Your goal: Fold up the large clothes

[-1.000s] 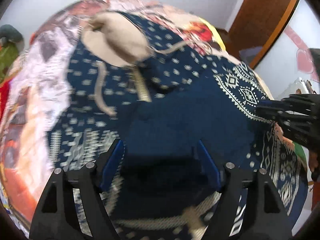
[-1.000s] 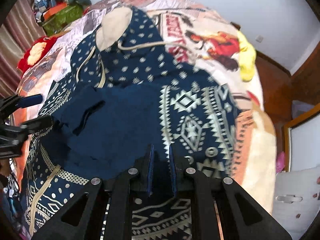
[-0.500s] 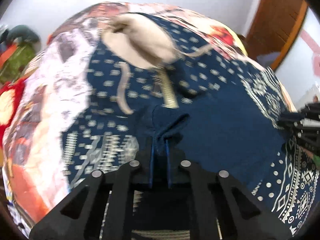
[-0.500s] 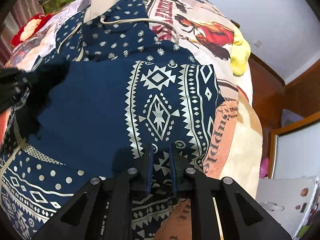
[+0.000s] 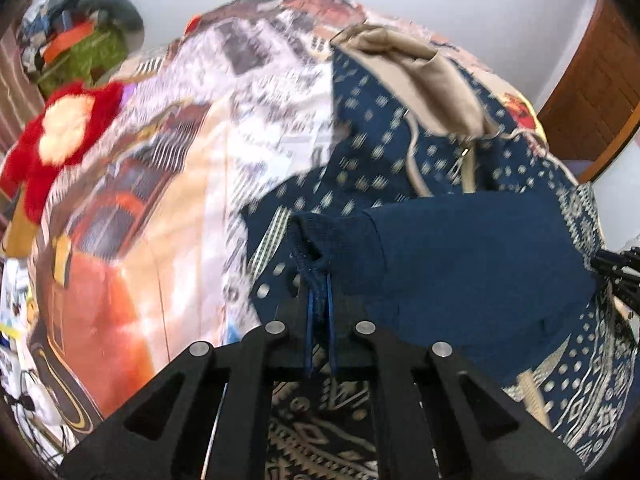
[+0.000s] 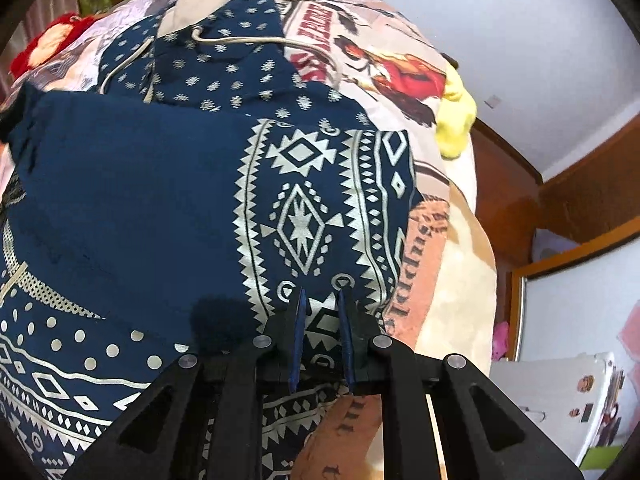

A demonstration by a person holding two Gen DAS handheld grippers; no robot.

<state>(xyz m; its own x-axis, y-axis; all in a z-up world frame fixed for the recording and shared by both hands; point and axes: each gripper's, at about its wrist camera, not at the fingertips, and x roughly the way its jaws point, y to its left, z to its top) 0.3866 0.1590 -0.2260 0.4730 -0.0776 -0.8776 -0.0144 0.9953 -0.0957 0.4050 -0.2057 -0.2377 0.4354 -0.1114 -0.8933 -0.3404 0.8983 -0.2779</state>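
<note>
A navy hoodie [image 6: 168, 208] with silver geometric print and a beige-lined hood [image 5: 416, 76] lies on a bed. Its plain navy sleeve [image 5: 472, 256] is folded across the body. My left gripper [image 5: 318, 284] is shut on the sleeve's ribbed cuff [image 5: 316, 240] and holds it out to the left. My right gripper [image 6: 322, 300] is shut on the patterned fold of the hoodie at its right edge; its fingers show a narrow gap with cloth between them. The right gripper also shows at the right edge of the left wrist view [image 5: 620, 272].
The bed has a printed comic-style cover [image 5: 160, 200]. A red plush toy [image 5: 60, 136] and a green box [image 5: 88, 52] sit at the far left. A yellow cloth [image 6: 456, 120] lies at the bed's far right. A wooden door [image 6: 580, 200] stands right.
My left gripper closed on the sleeve cuff and pulled it leftwards, stretching the sleeve flat across the hoodie. My right gripper stayed shut on the right fold and moved slightly closer.
</note>
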